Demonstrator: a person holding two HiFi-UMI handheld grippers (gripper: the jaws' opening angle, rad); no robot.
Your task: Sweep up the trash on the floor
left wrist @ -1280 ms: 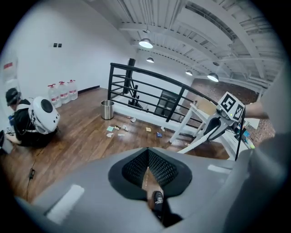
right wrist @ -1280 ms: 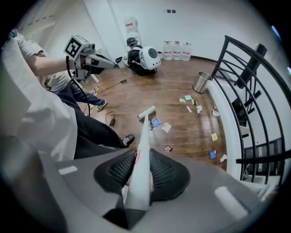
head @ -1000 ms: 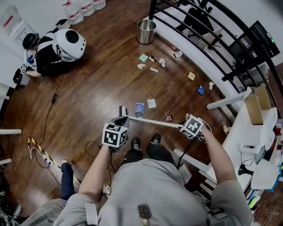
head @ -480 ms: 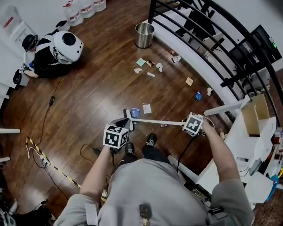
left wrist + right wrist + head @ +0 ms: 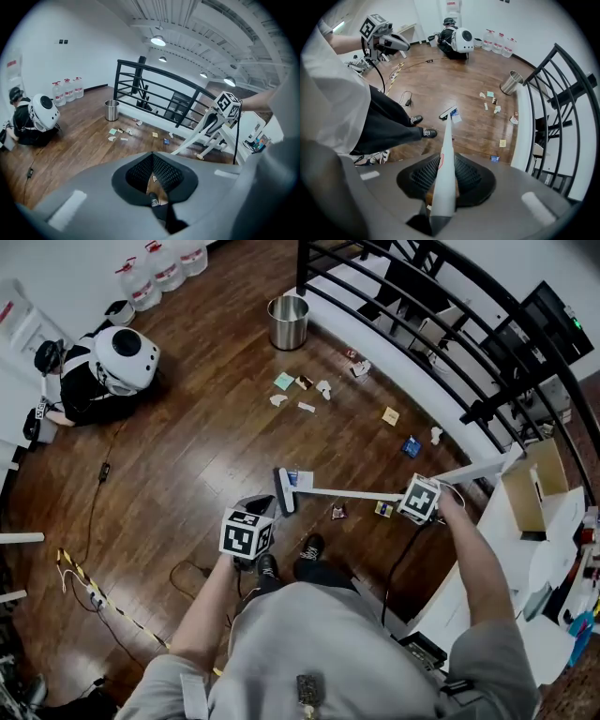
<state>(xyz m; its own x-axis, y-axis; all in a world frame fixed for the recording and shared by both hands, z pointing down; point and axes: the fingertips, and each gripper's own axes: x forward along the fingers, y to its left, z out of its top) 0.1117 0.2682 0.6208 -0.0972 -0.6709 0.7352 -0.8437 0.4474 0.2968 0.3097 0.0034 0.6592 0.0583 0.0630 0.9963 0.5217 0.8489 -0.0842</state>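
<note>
Broom [image 5: 347,493] lies mid-frame, long axis near horizontal, dark flat head pointing left on glossy wood floor [image 5: 187,446]; smooth white round handle clamped in right hand-held gripper [image 5: 445,168]; left hand-held gripper [image 5: 152,176] closed

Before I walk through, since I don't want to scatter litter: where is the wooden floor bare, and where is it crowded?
Bare: the wide stretch of brown wooden floor between the crouching person in the white helmet and the white-handled broom. Crowded: paper scraps from the silver metal bin along the black railing, and more beside the broom's head.
</note>
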